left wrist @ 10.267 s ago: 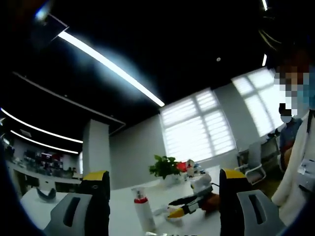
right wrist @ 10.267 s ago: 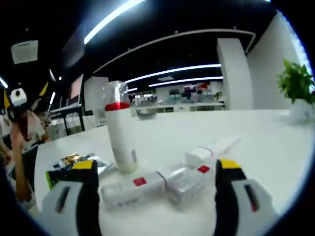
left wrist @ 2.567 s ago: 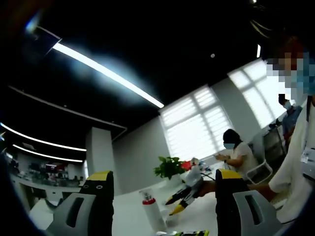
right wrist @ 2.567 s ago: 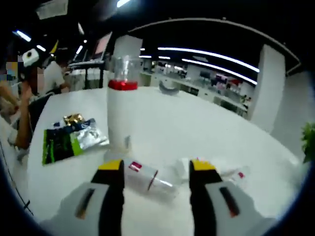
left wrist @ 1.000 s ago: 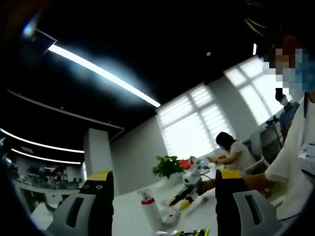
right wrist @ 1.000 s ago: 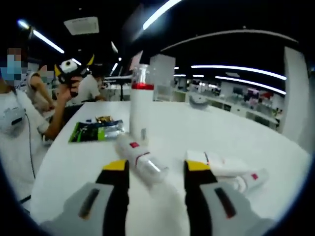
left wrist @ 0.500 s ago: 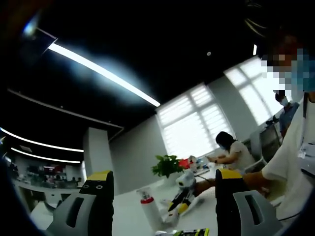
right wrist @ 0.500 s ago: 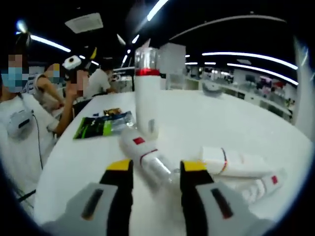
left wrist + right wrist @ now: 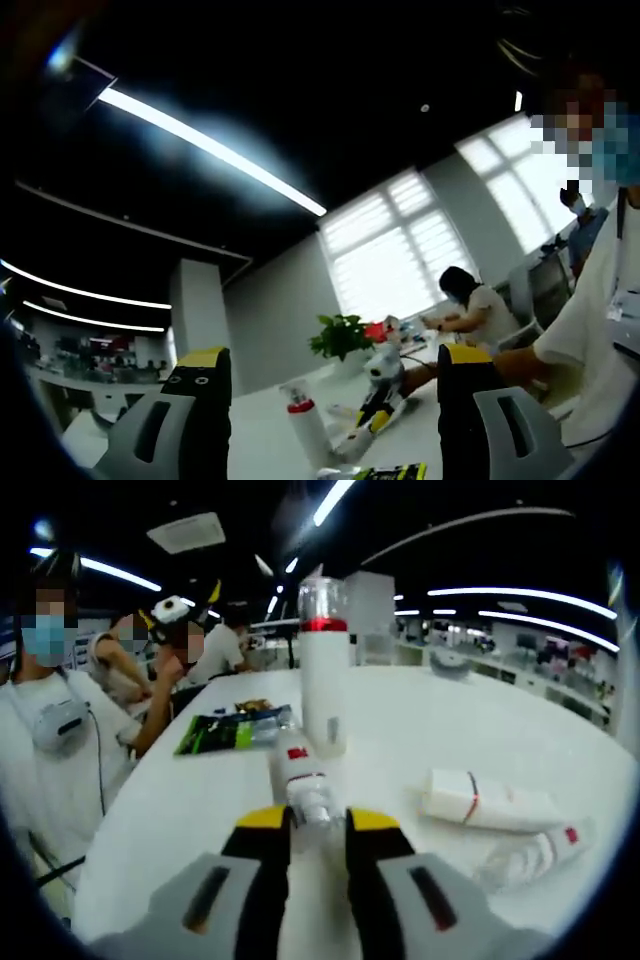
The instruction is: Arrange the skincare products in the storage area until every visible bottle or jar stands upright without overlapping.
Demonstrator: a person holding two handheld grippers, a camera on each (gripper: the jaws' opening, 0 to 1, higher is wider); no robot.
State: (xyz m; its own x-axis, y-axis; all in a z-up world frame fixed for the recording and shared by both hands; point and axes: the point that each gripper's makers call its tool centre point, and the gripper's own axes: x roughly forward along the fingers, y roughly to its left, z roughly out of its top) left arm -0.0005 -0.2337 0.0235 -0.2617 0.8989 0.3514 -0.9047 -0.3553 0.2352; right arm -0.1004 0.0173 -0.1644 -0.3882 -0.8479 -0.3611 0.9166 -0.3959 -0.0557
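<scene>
In the right gripper view a white bottle with a red label (image 9: 300,772) lies on the white table (image 9: 420,730), clear cap toward me. My right gripper (image 9: 319,820) has its yellow-tipped jaws drawn in against that cap. Behind it a tall white bottle with a red band and clear cap (image 9: 325,675) stands upright. A white tube (image 9: 487,800) and a second tube (image 9: 530,852) lie to the right. My left gripper (image 9: 330,355) is open, held up and empty. In its view the upright bottle (image 9: 305,425) stands beside the right gripper (image 9: 372,412).
Green snack packets (image 9: 232,730) lie left of the upright bottle, and one packet (image 9: 385,472) shows at the bottom of the left gripper view. People sit along the table's left side (image 9: 60,730). A potted plant (image 9: 338,338) stands at the far end.
My right gripper's jaws have narrowed from wide open down onto the lying bottle's cap, and that view has swung round the bottle. The left gripper has stayed open and nearly still.
</scene>
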